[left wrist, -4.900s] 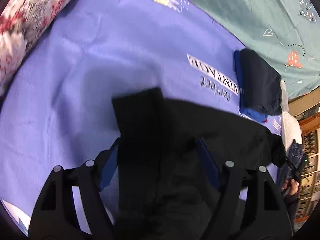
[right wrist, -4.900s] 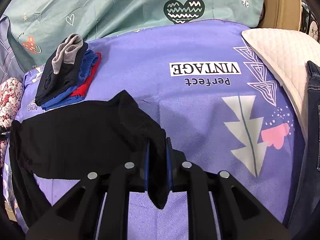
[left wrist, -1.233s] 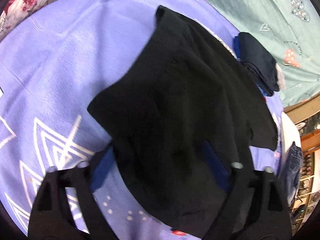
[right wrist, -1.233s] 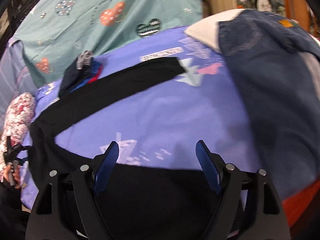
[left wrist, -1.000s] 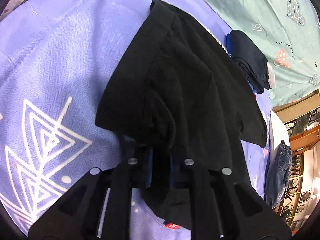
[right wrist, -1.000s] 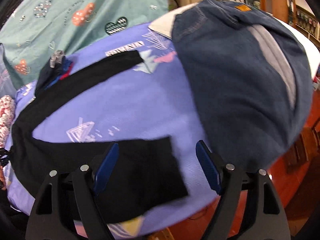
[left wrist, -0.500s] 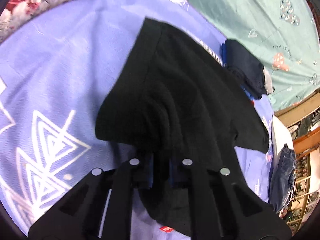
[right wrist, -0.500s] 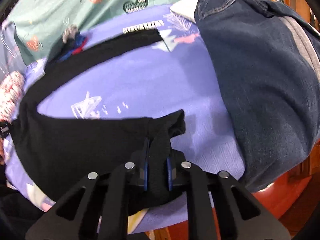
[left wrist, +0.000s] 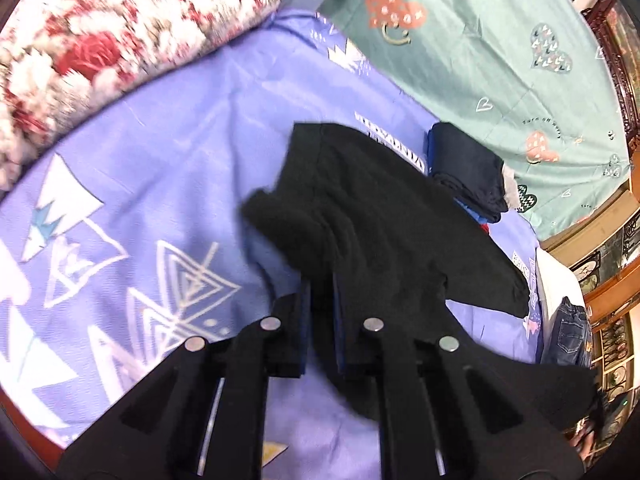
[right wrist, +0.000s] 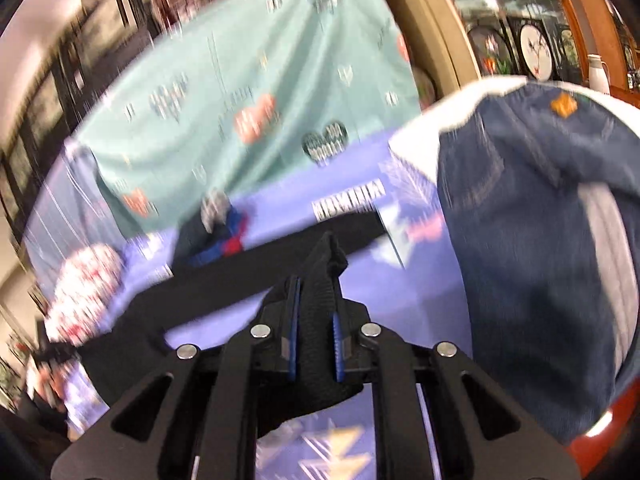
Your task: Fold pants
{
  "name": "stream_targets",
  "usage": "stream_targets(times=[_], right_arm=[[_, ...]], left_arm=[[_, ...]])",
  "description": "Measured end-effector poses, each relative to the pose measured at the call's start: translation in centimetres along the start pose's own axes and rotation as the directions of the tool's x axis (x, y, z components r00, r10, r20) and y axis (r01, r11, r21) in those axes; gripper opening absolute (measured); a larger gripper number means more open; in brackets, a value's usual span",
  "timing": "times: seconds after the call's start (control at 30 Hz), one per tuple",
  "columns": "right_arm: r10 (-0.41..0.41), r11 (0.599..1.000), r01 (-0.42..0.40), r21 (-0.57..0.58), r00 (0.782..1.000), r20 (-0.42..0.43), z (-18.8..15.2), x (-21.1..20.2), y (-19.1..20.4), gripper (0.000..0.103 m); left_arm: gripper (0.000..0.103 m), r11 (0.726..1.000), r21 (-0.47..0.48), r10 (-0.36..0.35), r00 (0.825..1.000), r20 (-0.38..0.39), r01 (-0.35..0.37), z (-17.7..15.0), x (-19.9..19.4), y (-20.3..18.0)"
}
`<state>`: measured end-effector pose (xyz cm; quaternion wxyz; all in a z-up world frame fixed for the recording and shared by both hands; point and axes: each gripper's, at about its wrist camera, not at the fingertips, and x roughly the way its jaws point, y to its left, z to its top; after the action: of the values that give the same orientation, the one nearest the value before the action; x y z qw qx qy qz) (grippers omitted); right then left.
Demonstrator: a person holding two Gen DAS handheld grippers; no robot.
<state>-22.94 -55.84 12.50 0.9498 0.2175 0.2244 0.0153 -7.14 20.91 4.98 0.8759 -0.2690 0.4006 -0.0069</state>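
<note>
My left gripper (left wrist: pixel 320 300): pinched tight on black pants (left wrist: pixel 380 216) | My right gripper (right wrist: pixel 314 320): pinched tight on them too | purple bed sheet (left wrist: pixel 168 140) underneath

Black pants (left wrist: pixel 384 216) pinched in the left hand-held gripper (left wrist: pixel 320 292)
Its jaws clamp a fabric fold above the purple bedsheet (left wrist: pixel 168 152); folded clothes stack (left wrist: pixel 466 168) lies beyond, floral pillow (left wrist: pixel 104 36) upper left.

My left tool (left wrist: pixel 320 300) has its jaws pinched close together, with a fold of the black pants (left wrist: pixel 380 216) clamped between the blue pads. My right tool (right wrist: pixel 314 320) is likewise squeezed tight on another bunch of the pants, cloth poking up past its fingertips.
</note>
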Motion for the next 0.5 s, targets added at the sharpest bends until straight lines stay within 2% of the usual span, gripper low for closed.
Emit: stream_targets(times=[0.1, 0.17, 0.27, 0.3, 0.37, 0.4, 0.43, 0.5], right_arm=[[-0.012, 1.0, 0.012, 0.007, 0.999, 0.03, 1.5, -1.0, -0.6, 0.013], [-0.074, 0.996, 0.076, 0.037, 0.996, -0.049, 0.7, 0.6, -2.5, 0.013], [-0.153, 0.981, 0.172, 0.089, 0.97, -0.188, -2.0, 3.7, -5.8, 0.013], [-0.161, 0.977, 0.187, 0.103, 0.962, -0.22, -3.2, 4.8, -6.8, 0.013], [-0.186, 0.969, 0.22, 0.115, 0.95, -0.249, -4.9, 6.0, -7.9, 0.013], [-0.189, 0.966, 0.226, 0.124, 0.948, -0.257, -5.5, 6.5, -8.3, 0.013], [-0.188, 0.965, 0.228, 0.131, 0.947, -0.26, -5.9, 6.7, -8.6, 0.013], [-0.193, 0.962, 0.235, 0.136, 0.944, -0.266, -6.5, 7.0, -8.9, 0.013]], left_arm=[[0.009, 1.0, 0.0, 0.024, 0.999, -0.034, -0.024, -0.8, -0.6, 1.2], [0.009, 0.999, 0.005, 0.037, 0.995, -0.097, -0.037, -1.8, 0.5, 2.0], [0.017, 0.999, -0.017, 0.036, 0.982, -0.184, -0.04, -3.3, 3.2, 2.8], [0.022, 0.999, -0.018, 0.032, 0.979, -0.203, -0.037, -3.5, 3.8, 2.8], [0.038, 0.999, 0.001, 0.035, 0.973, -0.229, -0.035, -4.0, 5.4, 2.2], [0.056, 0.999, 0.01, 0.052, 0.972, -0.23, -0.051, -4.2, 6.0, 1.8], [0.067, 0.998, -0.001, 0.056, 0.971, -0.232, -0.058, -4.3, 6.7, 1.7], [0.072, 0.999, -0.013, 0.041, 0.968, -0.247, -0.046, -4.4, 7.7, 1.4]])
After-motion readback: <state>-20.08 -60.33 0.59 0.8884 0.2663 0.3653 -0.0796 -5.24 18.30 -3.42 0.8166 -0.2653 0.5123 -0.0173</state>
